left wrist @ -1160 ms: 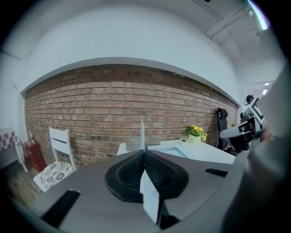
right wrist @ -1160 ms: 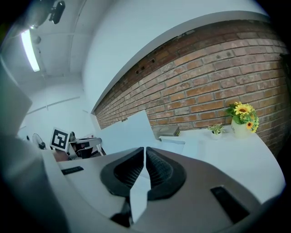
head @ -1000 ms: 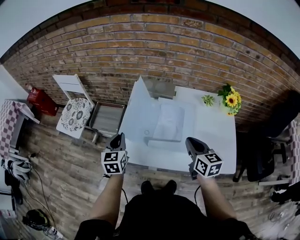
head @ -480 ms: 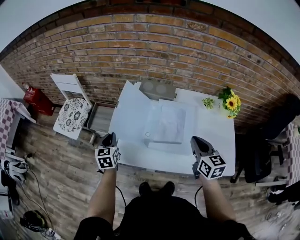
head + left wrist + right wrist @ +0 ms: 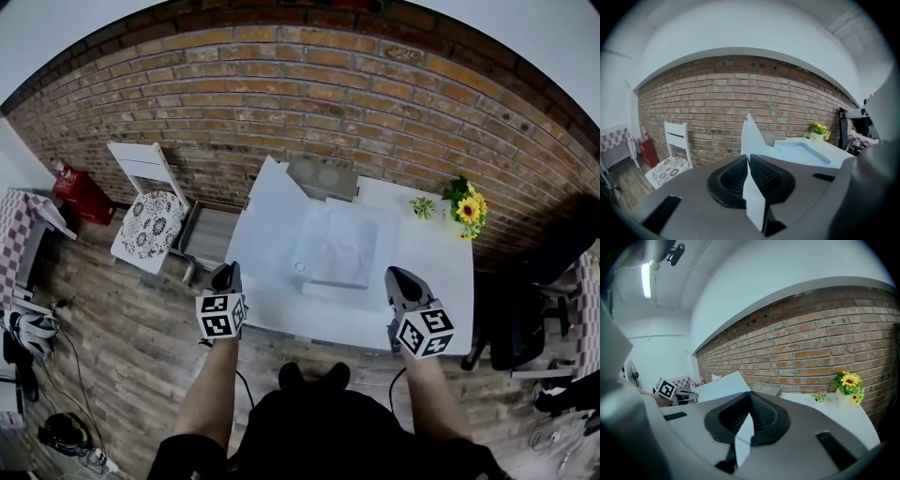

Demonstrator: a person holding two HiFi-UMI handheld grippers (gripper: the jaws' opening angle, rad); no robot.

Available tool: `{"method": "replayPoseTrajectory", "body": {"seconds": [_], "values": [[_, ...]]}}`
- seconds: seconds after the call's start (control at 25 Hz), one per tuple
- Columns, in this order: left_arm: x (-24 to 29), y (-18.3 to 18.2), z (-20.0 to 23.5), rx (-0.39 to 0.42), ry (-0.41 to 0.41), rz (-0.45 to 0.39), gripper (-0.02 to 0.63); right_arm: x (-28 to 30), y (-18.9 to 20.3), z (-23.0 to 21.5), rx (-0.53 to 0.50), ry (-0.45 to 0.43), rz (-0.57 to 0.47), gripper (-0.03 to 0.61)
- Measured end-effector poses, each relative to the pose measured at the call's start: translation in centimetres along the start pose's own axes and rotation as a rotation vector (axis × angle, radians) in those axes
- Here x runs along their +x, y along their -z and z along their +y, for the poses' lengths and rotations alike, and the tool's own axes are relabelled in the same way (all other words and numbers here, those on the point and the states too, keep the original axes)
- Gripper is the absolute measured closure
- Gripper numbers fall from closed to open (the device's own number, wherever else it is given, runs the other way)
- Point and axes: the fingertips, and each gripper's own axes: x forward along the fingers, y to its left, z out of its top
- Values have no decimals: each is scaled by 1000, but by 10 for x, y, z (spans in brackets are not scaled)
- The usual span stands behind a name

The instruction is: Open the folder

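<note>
A pale blue-white folder (image 5: 339,246) lies open on the white table (image 5: 436,281). Its cover (image 5: 261,220) slants up and out over the table's left edge. My left gripper (image 5: 227,272) is at the cover's near left corner. In the left gripper view the left gripper (image 5: 748,161) is shut on the cover (image 5: 752,136), whose sheet runs between the pads and rises beyond them. My right gripper (image 5: 401,277) hovers by the table's front right, near the folder's right edge. In the right gripper view the right gripper (image 5: 750,401) is shut; only a pale sliver shows below the tips.
A sunflower vase (image 5: 466,204) and a small plant (image 5: 422,206) stand at the table's back right, a grey box (image 5: 323,176) at the back. A white chair (image 5: 150,220) and a metal crate (image 5: 208,236) stand left of the table. A black office chair (image 5: 553,272) is on the right.
The left gripper has moved left and a little lower with the cover, which now leans further out from the folder. The right gripper has risen slightly.
</note>
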Motion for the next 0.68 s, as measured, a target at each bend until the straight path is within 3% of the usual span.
{"method": "replayPoseTrajectory", "body": {"seconds": [0.68], "values": [[-5,-10,-10,24,18,-13,584,0,-1,11,-10,-39,-2,565]]}}
